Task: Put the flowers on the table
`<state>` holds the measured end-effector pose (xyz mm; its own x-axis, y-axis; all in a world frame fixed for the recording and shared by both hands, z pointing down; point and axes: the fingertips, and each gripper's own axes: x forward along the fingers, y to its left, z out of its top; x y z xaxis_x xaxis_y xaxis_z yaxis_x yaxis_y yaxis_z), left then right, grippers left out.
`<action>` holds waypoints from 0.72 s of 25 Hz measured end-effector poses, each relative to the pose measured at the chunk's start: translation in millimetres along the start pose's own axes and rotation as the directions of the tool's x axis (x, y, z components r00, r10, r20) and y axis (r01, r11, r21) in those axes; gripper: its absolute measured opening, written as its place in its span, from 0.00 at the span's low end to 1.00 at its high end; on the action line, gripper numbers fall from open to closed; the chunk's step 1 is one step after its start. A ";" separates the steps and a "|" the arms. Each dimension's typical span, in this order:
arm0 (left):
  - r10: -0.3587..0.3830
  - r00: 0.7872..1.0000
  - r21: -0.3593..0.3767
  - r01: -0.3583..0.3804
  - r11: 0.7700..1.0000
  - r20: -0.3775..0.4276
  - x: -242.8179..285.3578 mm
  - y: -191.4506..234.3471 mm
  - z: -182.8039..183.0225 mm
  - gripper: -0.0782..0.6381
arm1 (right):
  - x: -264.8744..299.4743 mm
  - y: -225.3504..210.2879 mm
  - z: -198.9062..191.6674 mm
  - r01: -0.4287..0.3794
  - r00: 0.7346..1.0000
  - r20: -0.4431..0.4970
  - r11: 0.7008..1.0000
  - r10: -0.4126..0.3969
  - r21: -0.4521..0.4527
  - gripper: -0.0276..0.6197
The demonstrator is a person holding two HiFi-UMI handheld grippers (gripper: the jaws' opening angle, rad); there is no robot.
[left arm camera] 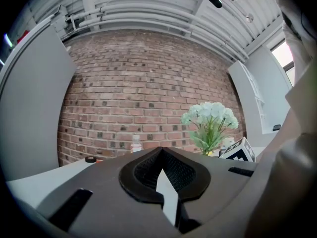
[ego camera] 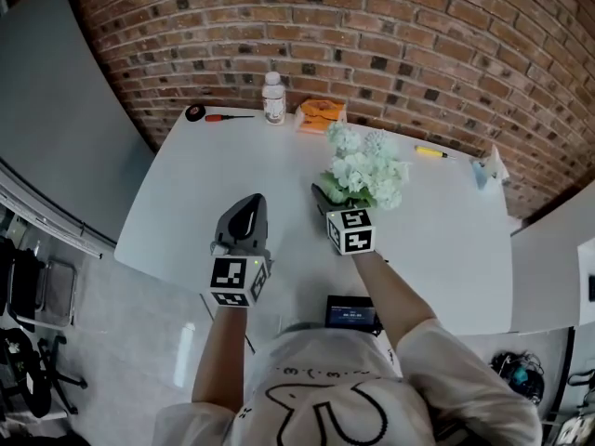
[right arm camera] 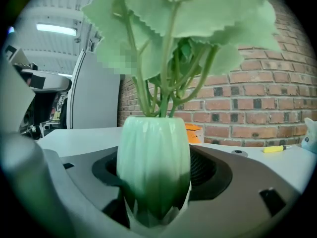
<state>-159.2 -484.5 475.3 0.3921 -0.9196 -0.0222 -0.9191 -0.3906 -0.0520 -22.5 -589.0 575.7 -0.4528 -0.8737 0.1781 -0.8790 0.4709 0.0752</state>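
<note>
Pale green and ribbed, the vase sits squeezed between the right tongs, which are closed on its lower half. The flowers spread out above it, whitish heads over broad serrated leaves. From the head view the bunch is over the middle of the white bench. I can't tell whether the base of the vase is touching the bench yet or is just above it.

The left tongs are pinched together with nothing in them, off to the left and apart from the bunch.

The risk, as I see it, is a topple. The bunch looks wide and top-heavy, and the hold is low on a smooth, curved vase. A tilt of the wrist could swing the heads sideways or let the vase slide in the pads. Letting go before the base is flat on the bench would likely tip it. The bottle and orange packet by the brick wall stand well clear, so a knock there seems unlikely.
</note>
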 end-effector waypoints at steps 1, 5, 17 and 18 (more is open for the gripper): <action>0.000 1.000 0.003 0.000 1.000 0.003 -0.1 0.1 2.0 0.12 | -1.3 -0.9 -0.2 0.011 1.000 0.000 1.000 -0.011 0.002 0.47; -0.003 1.000 0.006 0.003 1.000 0.010 0.9 0.0 7.1 0.12 | -4.8 -4.8 -3.6 0.033 0.999 -0.005 0.998 -0.033 0.045 0.48; -0.012 1.000 -0.022 0.011 1.000 -0.027 -1.0 -9.2 12.2 0.12 | -23.8 -2.2 -17.1 0.027 0.996 -0.085 0.996 -0.020 0.088 0.49; -0.013 0.999 -0.025 0.012 1.000 -0.033 -2.3 -10.6 13.2 0.12 | -27.0 -1.5 -19.7 0.025 0.995 -0.099 0.996 -0.016 0.090 0.49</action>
<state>-149.8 -477.7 462.7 0.4023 -0.9154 0.0111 -0.9150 -0.4025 -0.0275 -6.0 -563.7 590.2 -0.4215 -0.8647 0.2731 -0.9000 0.4359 -0.0088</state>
